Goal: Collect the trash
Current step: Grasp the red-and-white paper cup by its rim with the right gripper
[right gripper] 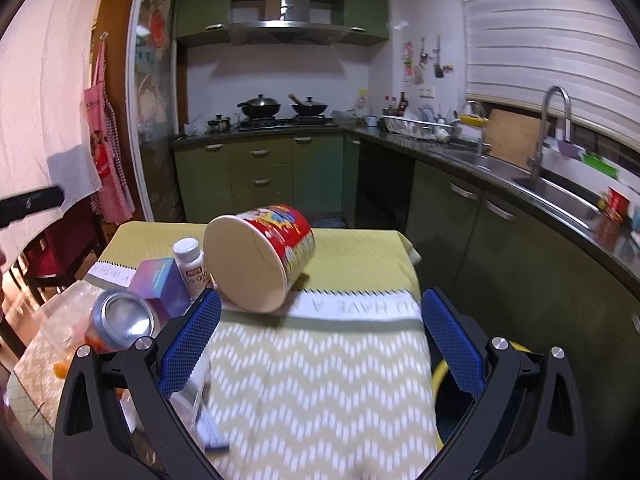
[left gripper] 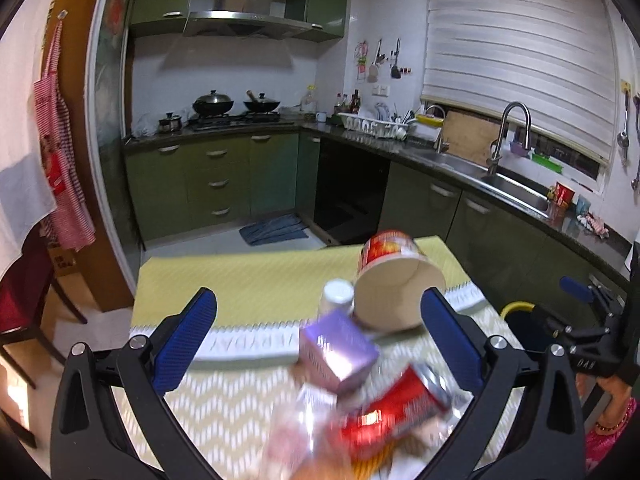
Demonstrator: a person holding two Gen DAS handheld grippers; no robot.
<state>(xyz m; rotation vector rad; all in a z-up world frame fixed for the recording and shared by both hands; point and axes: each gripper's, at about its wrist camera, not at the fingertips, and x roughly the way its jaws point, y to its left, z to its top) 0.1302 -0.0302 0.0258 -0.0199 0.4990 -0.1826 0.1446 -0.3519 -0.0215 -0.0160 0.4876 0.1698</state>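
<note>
Left gripper (left gripper: 318, 344) spread wide, holding nothing, poised over a near cluster of trash on the tabletop (left gripper: 240, 280), probably lining up a first pick. Between its blue pads: purple carton (left gripper: 338, 350) nearest centre, red drink can (left gripper: 400, 408) lying on its side just nearer, clear plastic wrapper (left gripper: 296, 436) at the near edge, blurred. White-capped pill bottle (left gripper: 338, 294) just beyond the carton, and beside it to the right a tipped instant-noodle cup (left gripper: 394, 280), mouth facing the camera.

Right gripper (right gripper: 320, 332) likewise spread and empty, hovering over bare chevron cloth right of the pile, apparently waiting its turn. Off the right table edge, a yellow-rimmed bin (right gripper: 440, 400), dark inside, set low and near, likely the destination for everything. Nothing collected yet, judging by the crowded pile.
</note>
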